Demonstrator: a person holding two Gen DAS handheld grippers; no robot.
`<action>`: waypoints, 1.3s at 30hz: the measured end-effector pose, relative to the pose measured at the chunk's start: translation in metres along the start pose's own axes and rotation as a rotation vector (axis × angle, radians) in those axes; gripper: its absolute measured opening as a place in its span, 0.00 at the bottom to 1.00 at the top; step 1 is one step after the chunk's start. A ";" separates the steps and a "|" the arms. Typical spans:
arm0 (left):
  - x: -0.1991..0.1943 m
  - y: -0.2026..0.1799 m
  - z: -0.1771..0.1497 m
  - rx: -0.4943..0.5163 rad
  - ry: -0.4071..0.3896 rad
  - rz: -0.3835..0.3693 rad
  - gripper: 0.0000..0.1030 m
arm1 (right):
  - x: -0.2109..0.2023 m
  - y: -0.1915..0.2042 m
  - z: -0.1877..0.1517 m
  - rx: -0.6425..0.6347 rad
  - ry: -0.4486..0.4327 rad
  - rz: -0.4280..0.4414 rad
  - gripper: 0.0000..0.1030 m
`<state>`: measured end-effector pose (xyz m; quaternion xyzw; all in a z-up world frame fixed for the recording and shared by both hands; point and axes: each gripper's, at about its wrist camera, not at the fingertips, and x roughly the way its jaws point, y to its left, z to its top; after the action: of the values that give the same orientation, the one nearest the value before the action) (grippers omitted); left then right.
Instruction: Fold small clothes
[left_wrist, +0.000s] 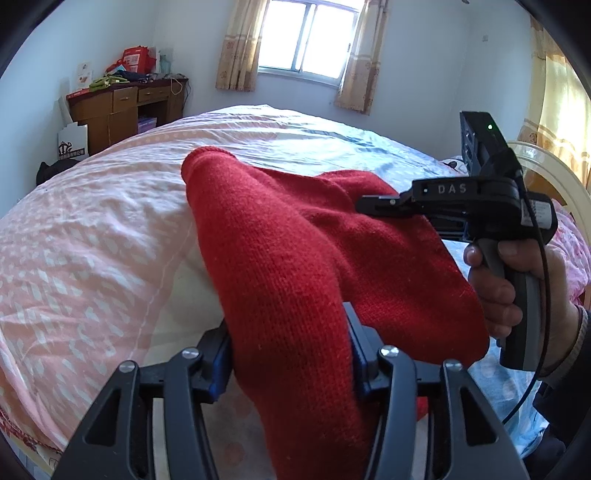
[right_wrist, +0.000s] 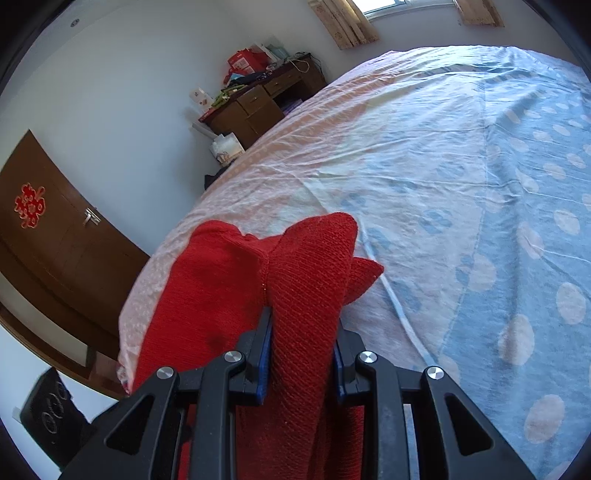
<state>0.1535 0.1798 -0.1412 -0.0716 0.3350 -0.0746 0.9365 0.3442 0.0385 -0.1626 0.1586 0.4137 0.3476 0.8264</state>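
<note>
A bed (right_wrist: 461, 155) with a pink and blue dotted sheet fills both views. A red knitted garment (left_wrist: 280, 251) is held above its near edge by 2 grippers: the left hand-held gripper (left_wrist: 288, 354) pinches a thick fold, and the right hand-held gripper (right_wrist: 303, 347) clamps another bunched part.

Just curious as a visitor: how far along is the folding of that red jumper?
Early. Nothing looks folded yet. The left hand-held gripper and right hand-held gripper each pinch the red jumper above the bed. Folding and laying it flat remain.
</note>
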 end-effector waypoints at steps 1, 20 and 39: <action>0.000 0.000 0.000 0.001 0.003 0.001 0.53 | 0.001 0.000 -0.001 -0.002 0.003 -0.008 0.26; -0.016 0.016 0.031 0.010 -0.062 0.208 0.80 | -0.062 0.033 -0.023 -0.058 -0.123 0.150 0.43; -0.056 -0.001 0.033 -0.024 -0.067 0.206 0.94 | -0.100 0.042 -0.064 -0.028 -0.185 -0.174 0.61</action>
<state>0.1313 0.1923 -0.0814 -0.0505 0.3100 0.0284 0.9490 0.2334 -0.0044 -0.1207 0.1421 0.3429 0.2643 0.8901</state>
